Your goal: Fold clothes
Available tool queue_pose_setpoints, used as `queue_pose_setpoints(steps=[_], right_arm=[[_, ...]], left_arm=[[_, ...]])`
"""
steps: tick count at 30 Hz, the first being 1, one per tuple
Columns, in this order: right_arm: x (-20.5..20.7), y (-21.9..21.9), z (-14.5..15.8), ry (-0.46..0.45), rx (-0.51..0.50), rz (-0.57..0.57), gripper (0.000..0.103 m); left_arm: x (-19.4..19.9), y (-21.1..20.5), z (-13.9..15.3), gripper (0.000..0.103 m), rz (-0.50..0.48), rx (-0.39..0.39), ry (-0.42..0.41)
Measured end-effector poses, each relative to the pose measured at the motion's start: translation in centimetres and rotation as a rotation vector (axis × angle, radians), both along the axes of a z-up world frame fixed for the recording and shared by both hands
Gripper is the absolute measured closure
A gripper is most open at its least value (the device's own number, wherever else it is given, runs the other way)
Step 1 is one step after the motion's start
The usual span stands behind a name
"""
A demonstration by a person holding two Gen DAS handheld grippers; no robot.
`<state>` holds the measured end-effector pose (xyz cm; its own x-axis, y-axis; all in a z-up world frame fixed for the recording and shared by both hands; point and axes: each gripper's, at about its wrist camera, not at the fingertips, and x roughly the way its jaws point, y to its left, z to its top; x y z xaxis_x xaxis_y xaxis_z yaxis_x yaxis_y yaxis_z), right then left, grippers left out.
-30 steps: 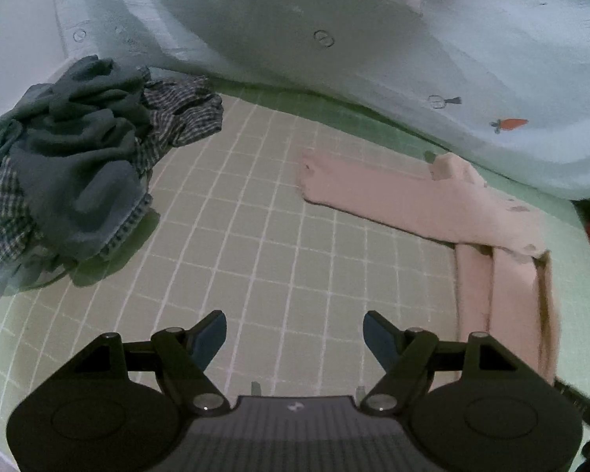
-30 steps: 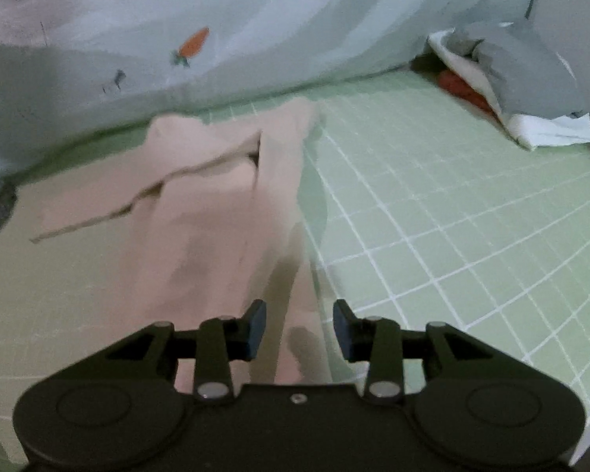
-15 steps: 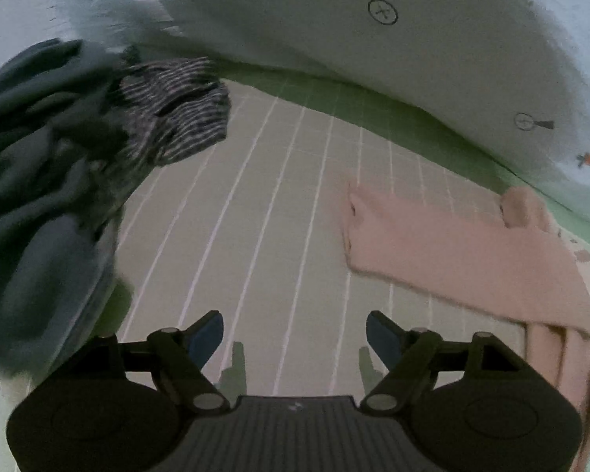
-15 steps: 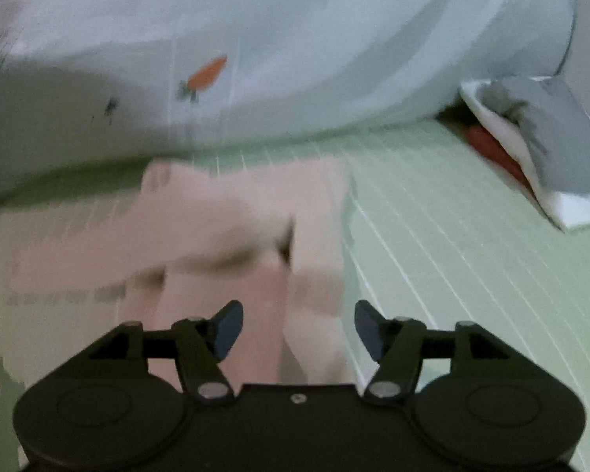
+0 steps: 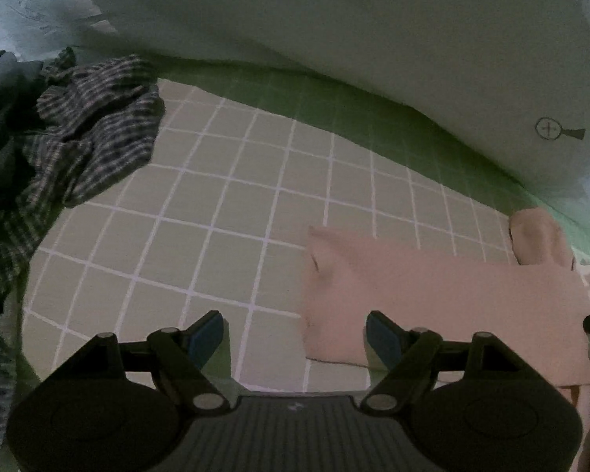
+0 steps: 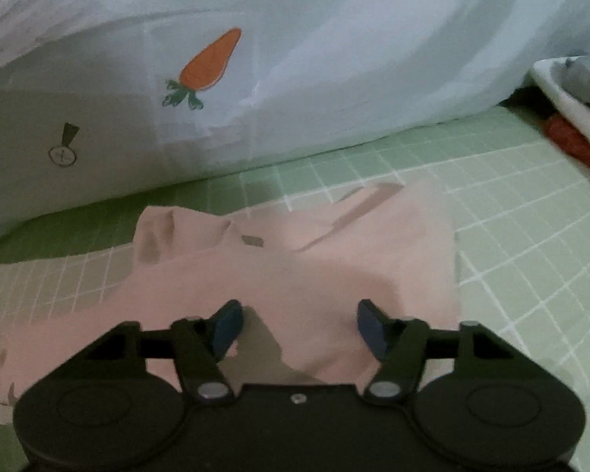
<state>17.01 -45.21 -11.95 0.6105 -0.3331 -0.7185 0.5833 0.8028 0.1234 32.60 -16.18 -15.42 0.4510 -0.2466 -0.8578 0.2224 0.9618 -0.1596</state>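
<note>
Between the blue pads of the left gripper [image 5: 295, 334] I see only the checked bed sheet [image 5: 216, 204] and, at the inner side of its right pad, the near end of the pink garment [image 5: 432, 295]; the jaws stand wide apart and grip nothing. The right gripper [image 6: 299, 326] hangs over the middle of the same garment [image 6: 295, 267]; its jaws have just been closing a little, yet they are clearly apart, cloth lies under and between them, and the pads do not press on it. The pink piece lies flat on the sheet, partly folded, with one sleeve or leg crossing toward the left gripper. I judge it thin, light and very soft, so it will sag and slide when lifted; the best hold seems to be at an edge or a corner, one end for each gripper, not in the flat middle where the pads would only push the fabric. Further away, a crumpled plaid and dark clothes heap [image 5: 78, 129] waits at the left, a pale quilt with a carrot print [image 6: 334, 59] rises behind, and some folded clothes [image 6: 578, 90] lie at the far right.
</note>
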Motion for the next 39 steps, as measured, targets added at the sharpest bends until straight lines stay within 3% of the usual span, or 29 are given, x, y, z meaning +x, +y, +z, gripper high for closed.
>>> queue_pose_setpoints(steps=[5, 7, 10, 12, 14, 18, 23, 26, 28, 29, 31, 32, 34, 36, 39], right_arm=[[0.3, 0.9, 0.6, 0.009, -0.073, 0.047, 0.098], [0.3, 0.9, 0.9, 0.004, -0.074, 0.052, 0.100], [0.1, 0.9, 1.3, 0.002, -0.092, 0.064, 0.101], [0.0, 1.0, 1.6, -0.009, -0.103, 0.062, 0.101], [-0.2, 1.1, 2.1, -0.026, -0.114, 0.054, 0.101], [-0.9, 1.1, 4.1, -0.089, -0.119, 0.017, 0.102], [-1.3, 1.9, 7.3, -0.167, -0.186, 0.017, 0.102], [-1.1, 2.5, 9.1, -0.225, -0.182, 0.049, 0.102], [-0.3, 2.7, 9.1, -0.223, -0.145, 0.108, 0.101], [0.1, 2.8, 8.4, -0.216, -0.123, 0.121, 0.099], [0.3, 2.0, 7.0, -0.210, -0.025, 0.072, 0.074], [0.1, 1.4, 6.5, -0.210, 0.027, 0.031, 0.056], [-0.9, 0.1, 5.9, -0.234, 0.060, -0.056, 0.049], [-1.6, -1.7, 5.2, -0.219, 0.068, -0.128, 0.031], [-2.1, -5.4, 3.5, -0.189, 0.140, -0.232, 0.028]], left_arm=[[-0.3, -0.7, -0.2, 0.032, -0.018, 0.011, -0.014], [-0.4, -1.1, -0.1, 0.040, -0.029, 0.026, -0.027], [-0.4, -1.5, -0.1, 0.067, -0.042, 0.050, -0.045], [-0.3, -1.5, -0.1, 0.101, -0.044, 0.031, -0.036], [-0.2, -1.1, -0.1, 0.101, -0.033, -0.011, -0.028], [-0.6, -1.3, 1.5, 0.102, -0.044, -0.025, -0.118], [-1.9, 0.1, 7.2, 0.102, -0.012, -0.095, -0.269], [-2.9, 1.8, 10.2, 0.102, 0.039, -0.099, -0.361], [-2.4, 3.0, 9.4, 0.102, 0.093, -0.076, -0.327], [-2.0, 3.5, 8.6, 0.102, 0.125, -0.068, -0.295], [-1.4, 4.6, 6.9, 0.102, 0.175, -0.072, -0.224], [-1.2, 5.1, 6.1, 0.101, 0.192, -0.082, -0.190], [-1.4, 5.6, 5.3, 0.101, 0.196, -0.103, -0.163], [-1.6, 5.3, 4.8, 0.102, 0.181, -0.075, -0.165], [-1.4, 5.4, 4.2, 0.101, 0.180, -0.076, -0.147]])
